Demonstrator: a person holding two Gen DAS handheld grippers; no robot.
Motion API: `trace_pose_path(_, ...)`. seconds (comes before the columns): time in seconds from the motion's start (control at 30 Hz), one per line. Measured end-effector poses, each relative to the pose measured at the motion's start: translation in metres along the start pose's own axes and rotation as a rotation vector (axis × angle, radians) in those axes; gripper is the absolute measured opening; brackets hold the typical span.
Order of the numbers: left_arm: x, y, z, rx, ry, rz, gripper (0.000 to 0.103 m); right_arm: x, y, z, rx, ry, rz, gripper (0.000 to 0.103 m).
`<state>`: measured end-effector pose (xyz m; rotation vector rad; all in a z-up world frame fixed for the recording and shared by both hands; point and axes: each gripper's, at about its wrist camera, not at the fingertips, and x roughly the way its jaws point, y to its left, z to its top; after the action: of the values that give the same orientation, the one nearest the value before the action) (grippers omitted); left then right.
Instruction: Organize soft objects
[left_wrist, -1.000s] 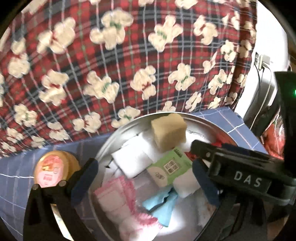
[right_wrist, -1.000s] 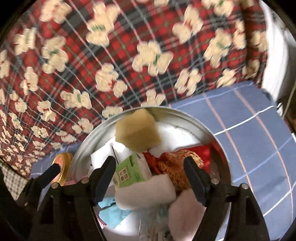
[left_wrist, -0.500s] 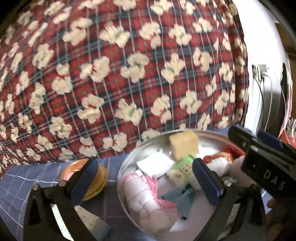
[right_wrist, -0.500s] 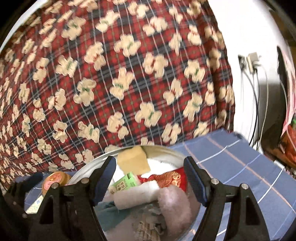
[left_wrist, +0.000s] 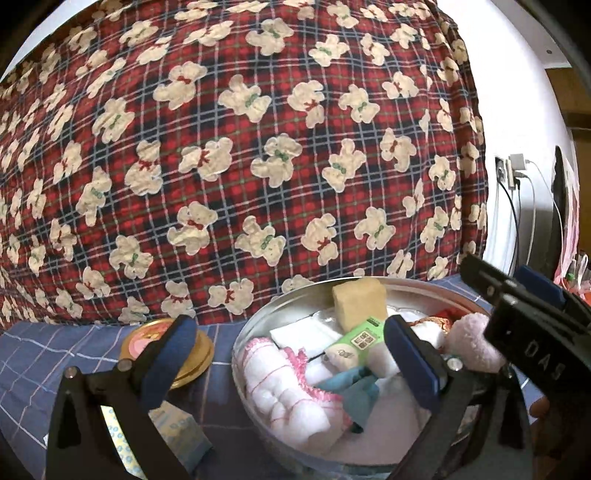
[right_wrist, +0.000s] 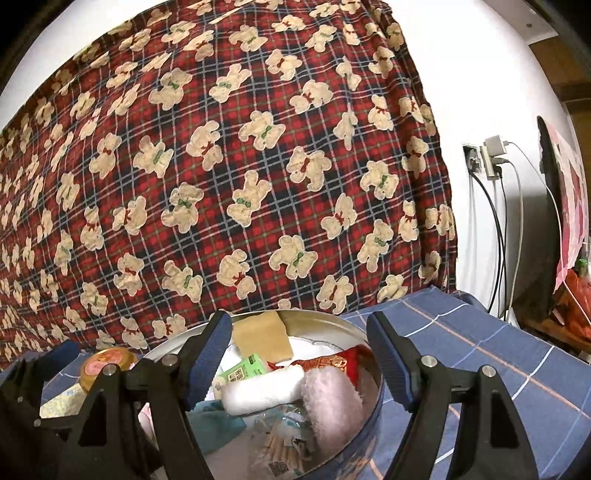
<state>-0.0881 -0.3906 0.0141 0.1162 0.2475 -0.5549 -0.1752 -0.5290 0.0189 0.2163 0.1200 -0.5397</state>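
In the tin (left_wrist: 258, 325), light squashy items are being eyed; sponge (left_wrist: 360, 301) is best pinched mid-body. Both tongs (left_wrist: 288, 356) (right_wrist: 299, 354) are gaping, empty.

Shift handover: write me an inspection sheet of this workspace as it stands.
Surface: blue checked cloth, bare on the right.
Job's things: round metal tin holding tan sponge, green packet, white-pink towel, teal cloth, pink fluffy piece, white roll, red-gold pouch.
Clutter: gold-lidded jar left of the tin; patterned packet near it.
Grippers: left gripper and right gripper open, holding nothing.
Cables: several hang from wall socket.
Surroundings: red bear-print blanket, white wall.
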Motion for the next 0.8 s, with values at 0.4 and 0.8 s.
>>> trace_pose_path(0.4,-0.017,0.006,-0.006,-0.026,0.008,-0.019,0.103,-0.025,0.008,-0.001,-0.027,-0.059,-0.007,0.078)
trace_pose_path(0.8,-0.046,0.007,-0.014,-0.012,0.001,-0.022,0.103,-0.056,0.011,-0.004,-0.062,-0.101,-0.032,0.078)
